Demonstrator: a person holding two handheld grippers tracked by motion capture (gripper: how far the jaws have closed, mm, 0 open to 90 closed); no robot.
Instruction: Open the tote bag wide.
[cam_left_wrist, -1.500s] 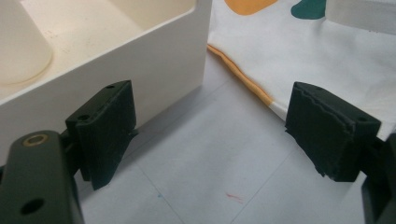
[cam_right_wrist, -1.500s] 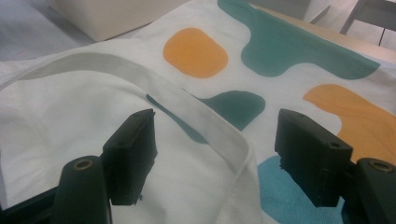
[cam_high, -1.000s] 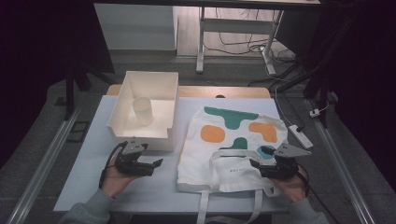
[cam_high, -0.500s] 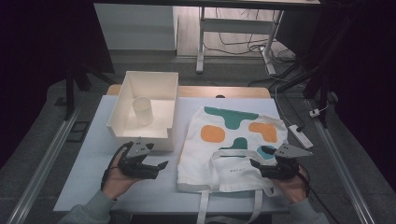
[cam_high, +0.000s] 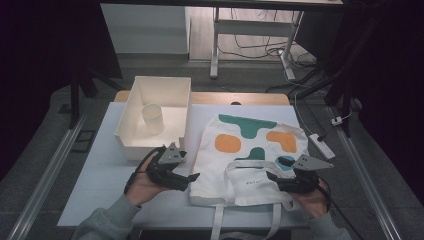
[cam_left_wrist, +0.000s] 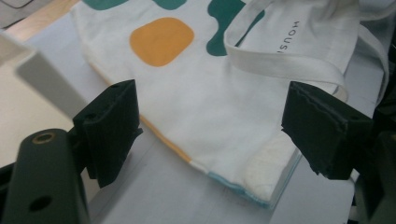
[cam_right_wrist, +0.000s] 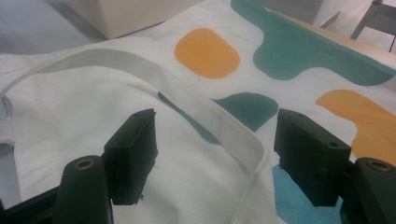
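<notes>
A white tote bag (cam_high: 250, 150) printed with teal and orange shapes lies flat on the white table (cam_high: 100, 180); its straps trail over the front edge. My left gripper (cam_high: 194, 176) is open at the bag's near left corner. In the left gripper view that corner of the bag (cam_left_wrist: 224, 154) lies between the spread jaws of the left gripper (cam_left_wrist: 210, 121). My right gripper (cam_high: 270, 176) is open over the bag's near right part. In the right gripper view the right gripper (cam_right_wrist: 215, 135) straddles a folded strap (cam_right_wrist: 210, 116) of the bag.
A white bin (cam_high: 131, 135) stands at the back left of the table, close to the bag's left edge, with a pale cup (cam_high: 152, 118) upright inside. A power strip (cam_high: 320, 145) lies off the bag's right edge. Bare table shows at front left.
My left gripper has slid right, up to the bag's near left corner. The right gripper has barely moved.
</notes>
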